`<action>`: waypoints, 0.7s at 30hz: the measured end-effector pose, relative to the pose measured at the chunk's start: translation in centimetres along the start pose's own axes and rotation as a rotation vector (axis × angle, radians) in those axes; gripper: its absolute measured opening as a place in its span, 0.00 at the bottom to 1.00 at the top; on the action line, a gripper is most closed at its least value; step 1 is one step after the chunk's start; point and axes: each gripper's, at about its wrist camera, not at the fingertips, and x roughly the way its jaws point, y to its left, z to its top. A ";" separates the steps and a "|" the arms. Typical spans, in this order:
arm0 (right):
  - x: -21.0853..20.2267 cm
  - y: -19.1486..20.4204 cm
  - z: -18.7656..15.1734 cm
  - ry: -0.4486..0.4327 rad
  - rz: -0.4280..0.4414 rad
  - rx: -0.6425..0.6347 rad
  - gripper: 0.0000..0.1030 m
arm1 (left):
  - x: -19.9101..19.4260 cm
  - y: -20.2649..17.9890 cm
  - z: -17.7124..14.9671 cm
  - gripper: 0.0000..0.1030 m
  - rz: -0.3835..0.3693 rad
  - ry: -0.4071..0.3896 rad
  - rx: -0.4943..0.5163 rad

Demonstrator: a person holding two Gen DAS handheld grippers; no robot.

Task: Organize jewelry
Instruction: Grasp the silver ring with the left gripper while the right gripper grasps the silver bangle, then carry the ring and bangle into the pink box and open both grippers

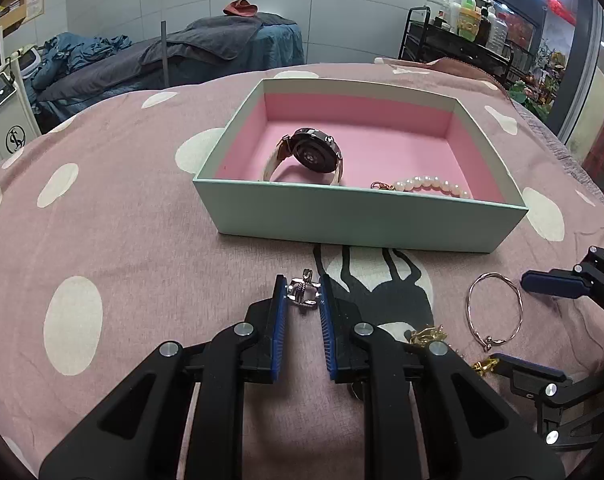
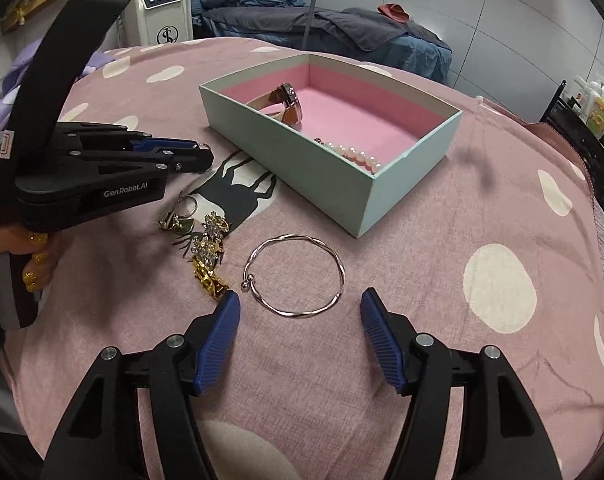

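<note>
The cloth point(image 1: 121, 240) is dusty pink with big cream dots and a black deer figure. The box point(image 1: 358, 220) is pale mint outside, pink inside. Between the blue-padded black jaws sits a silver ring point(image 1: 303, 292). The bangle point(image 2: 295, 276) is rose-silver, the pearls point(image 1: 434, 186) creamy white.

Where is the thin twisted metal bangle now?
In the right wrist view, the thin twisted metal bangle lies on the pink spotted cloth, just ahead of the open right claw, near the mint box.
</note>
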 end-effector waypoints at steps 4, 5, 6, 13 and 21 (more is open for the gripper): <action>0.6 -0.1 0.6 0.006 0.016 0.000 0.61 | -0.1 0.0 -0.1 0.16 -0.008 0.001 -0.002; 0.7 -0.2 0.6 0.003 0.024 0.005 0.58 | -0.1 0.1 -0.1 0.16 -0.011 0.000 -0.005; 0.6 -0.2 0.6 -0.001 0.029 0.009 0.53 | -0.1 0.2 -0.1 0.16 -0.013 -0.001 -0.007; 0.2 -0.5 0.3 -0.021 0.045 0.028 0.53 | -0.7 0.6 -0.2 0.16 -0.027 -0.008 -0.026; -1.9 -0.7 -0.2 -0.066 0.067 0.055 0.53 | -2.9 0.7 -0.5 0.16 -0.050 -0.041 -0.026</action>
